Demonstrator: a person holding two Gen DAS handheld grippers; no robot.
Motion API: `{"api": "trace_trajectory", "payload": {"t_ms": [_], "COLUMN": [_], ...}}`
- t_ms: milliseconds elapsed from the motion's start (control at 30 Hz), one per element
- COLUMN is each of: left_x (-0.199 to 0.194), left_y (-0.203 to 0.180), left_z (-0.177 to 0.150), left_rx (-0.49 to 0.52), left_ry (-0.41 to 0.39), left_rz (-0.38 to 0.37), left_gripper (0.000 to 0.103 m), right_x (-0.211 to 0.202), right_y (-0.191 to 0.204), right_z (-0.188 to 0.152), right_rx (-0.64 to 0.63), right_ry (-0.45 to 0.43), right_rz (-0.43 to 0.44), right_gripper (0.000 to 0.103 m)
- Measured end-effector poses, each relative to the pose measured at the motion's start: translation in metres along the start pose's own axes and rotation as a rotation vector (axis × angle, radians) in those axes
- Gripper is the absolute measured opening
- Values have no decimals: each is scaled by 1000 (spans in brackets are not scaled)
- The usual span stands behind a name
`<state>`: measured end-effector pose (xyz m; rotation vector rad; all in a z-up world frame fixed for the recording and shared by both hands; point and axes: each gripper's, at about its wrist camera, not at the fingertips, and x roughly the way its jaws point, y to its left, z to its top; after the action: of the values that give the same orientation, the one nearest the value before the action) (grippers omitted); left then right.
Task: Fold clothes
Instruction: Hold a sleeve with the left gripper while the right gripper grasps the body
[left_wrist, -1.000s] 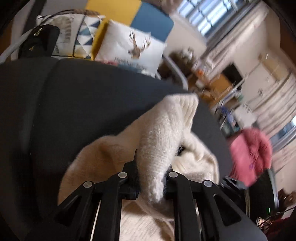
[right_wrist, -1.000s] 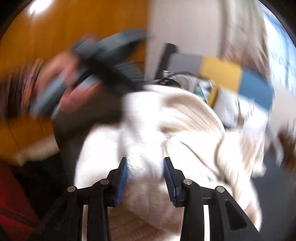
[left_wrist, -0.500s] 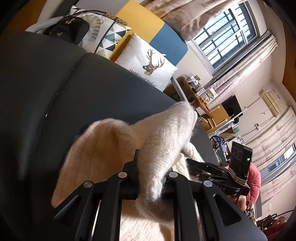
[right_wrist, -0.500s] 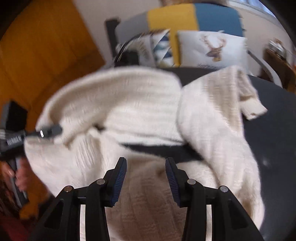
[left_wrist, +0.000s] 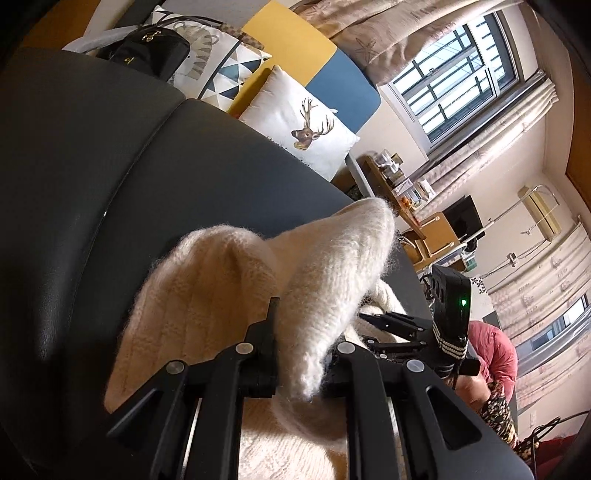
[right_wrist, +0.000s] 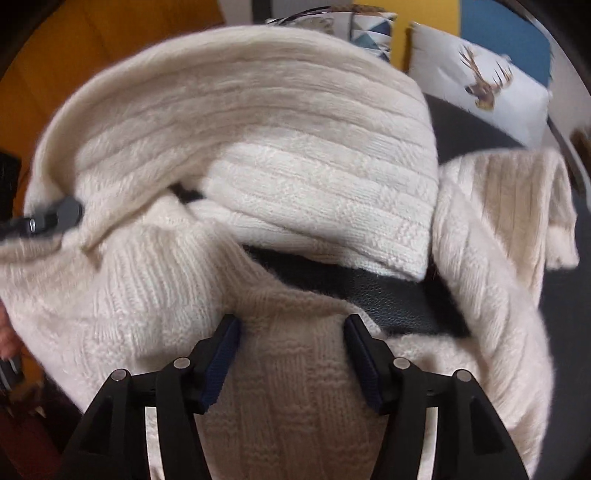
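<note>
The cream knit sweater (right_wrist: 258, 155) lies bunched on the dark cushion (left_wrist: 110, 177), one part lifted. Left gripper (left_wrist: 306, 354) fingers pinch a thick fold; right gripper (right_wrist: 291, 354) fingers are spread over the knit. Judged soft, bulky, stretchy, non-slippery: grip ribbed edges, not loose mid-fabric

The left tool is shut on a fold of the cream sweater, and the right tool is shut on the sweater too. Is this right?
Not quite. The left tool is indeed shut on a fold of the cream sweater. But the right wrist view shows the right tool open: its blue-padded fingers stand apart with the knit lying loose between them, not pinched.
</note>
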<state>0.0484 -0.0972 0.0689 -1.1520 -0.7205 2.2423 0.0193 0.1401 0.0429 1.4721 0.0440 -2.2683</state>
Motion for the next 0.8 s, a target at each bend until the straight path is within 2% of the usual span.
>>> {"api": "trace_trajectory", "payload": {"t_ms": [67, 167, 300, 433, 600, 800], "left_x": [-1, -4, -8, -12, -20, -34], "left_y": [-1, -4, -9, -14, -24, -48], "left_z": [2, 8, 16, 23, 39, 70], "left_rx": [-6, -11, -18, -25, -40, -16], "left_ry": [-7, -25, -50, -74, -126, -199], "left_rz": [-5, -20, -39, -59, -102, -159], "left_gripper": [14, 14, 14, 14, 14, 14], "right_x": [-4, -14, -30, -62, -107, -134], "right_y": [-2, -14, -29, -47, -69, -89], "right_z": [-6, -21, -38, -51, -50, -31], "right_rx": [12, 104, 234, 350, 488, 601], "right_ry": [-33, -99, -190, -329, -530, -647], "right_rz": [36, 70, 127, 206, 393, 601], "right_gripper": [26, 17, 12, 10, 9, 9]}}
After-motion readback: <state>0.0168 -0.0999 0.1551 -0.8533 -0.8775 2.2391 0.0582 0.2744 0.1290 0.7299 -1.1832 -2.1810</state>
